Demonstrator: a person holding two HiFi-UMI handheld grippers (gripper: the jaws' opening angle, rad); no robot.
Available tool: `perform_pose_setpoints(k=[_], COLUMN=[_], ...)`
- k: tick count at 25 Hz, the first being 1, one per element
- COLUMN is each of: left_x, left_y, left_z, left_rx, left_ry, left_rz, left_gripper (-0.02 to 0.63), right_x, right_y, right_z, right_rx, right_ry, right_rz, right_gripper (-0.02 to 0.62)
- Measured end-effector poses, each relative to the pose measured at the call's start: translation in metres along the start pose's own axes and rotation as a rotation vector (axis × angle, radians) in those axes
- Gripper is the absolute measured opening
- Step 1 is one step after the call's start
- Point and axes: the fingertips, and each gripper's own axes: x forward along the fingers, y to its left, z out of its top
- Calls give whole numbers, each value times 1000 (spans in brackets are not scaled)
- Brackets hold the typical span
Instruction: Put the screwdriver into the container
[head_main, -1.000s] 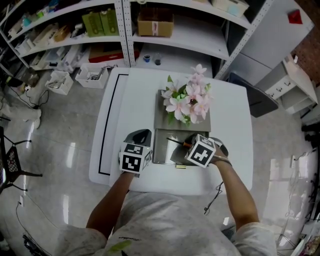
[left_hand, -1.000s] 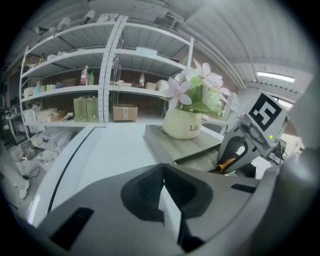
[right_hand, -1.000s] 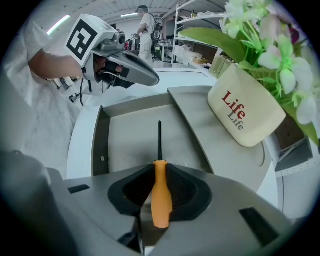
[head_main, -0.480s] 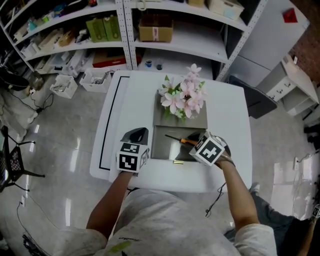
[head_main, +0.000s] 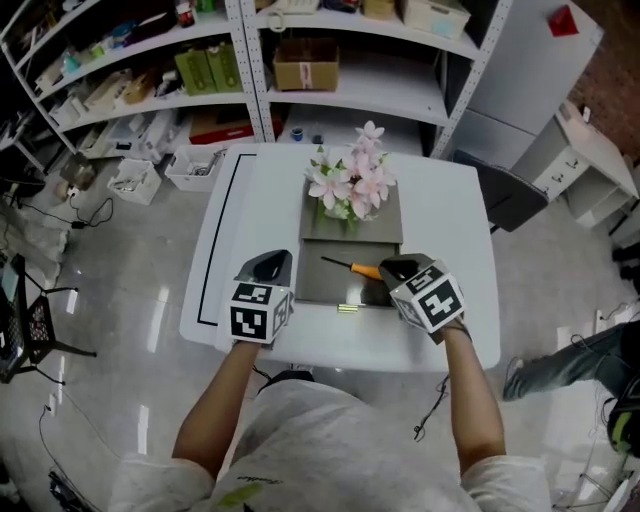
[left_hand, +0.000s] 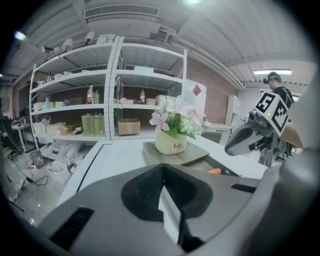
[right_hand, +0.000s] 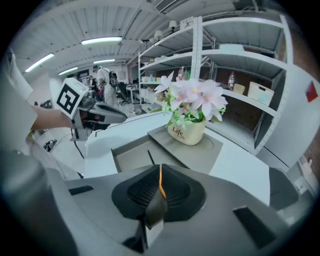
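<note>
The screwdriver (head_main: 352, 267) has a thin black shaft and an orange handle. It lies across the back of the shallow grey container (head_main: 320, 288), shaft pointing left. My right gripper (head_main: 392, 268) is at the handle end, shut on it; in the right gripper view an orange sliver shows between the closed jaws (right_hand: 160, 174), and the shaft (right_hand: 150, 157) reaches out over the container floor (right_hand: 129, 159). My left gripper (head_main: 272, 266) hovers just left of the container, shut with nothing in it. The orange handle (left_hand: 215, 171) shows in the left gripper view.
A cream pot of pink flowers (head_main: 345, 190) stands on a grey slab (head_main: 388, 226) right behind the container. A small yellow-green piece (head_main: 347, 308) sits at the container's front edge. The white table (head_main: 250, 200) has a black line along its left side. Shelves (head_main: 300, 60) stand beyond.
The right gripper has moved right and lower with the screwdriver, which now lies flatter inside the container. The left gripper has hardly moved.
</note>
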Motion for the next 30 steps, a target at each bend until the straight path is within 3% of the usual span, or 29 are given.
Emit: perform_pose_setpoints(k=[15, 30], left_x=[-31, -48], left_y=[-44, -64], left_z=[15, 9], left_rx=[33, 55], left_ry=[-69, -70], left_rz=[28, 33], left_gripper=[5, 5], right_x=[-81, -100], right_y=[-7, 0], right_z=[-1, -19], right_rx=[220, 254], right_ry=[-331, -370], right_rz=[-136, -159], right_gripper=[5, 5])
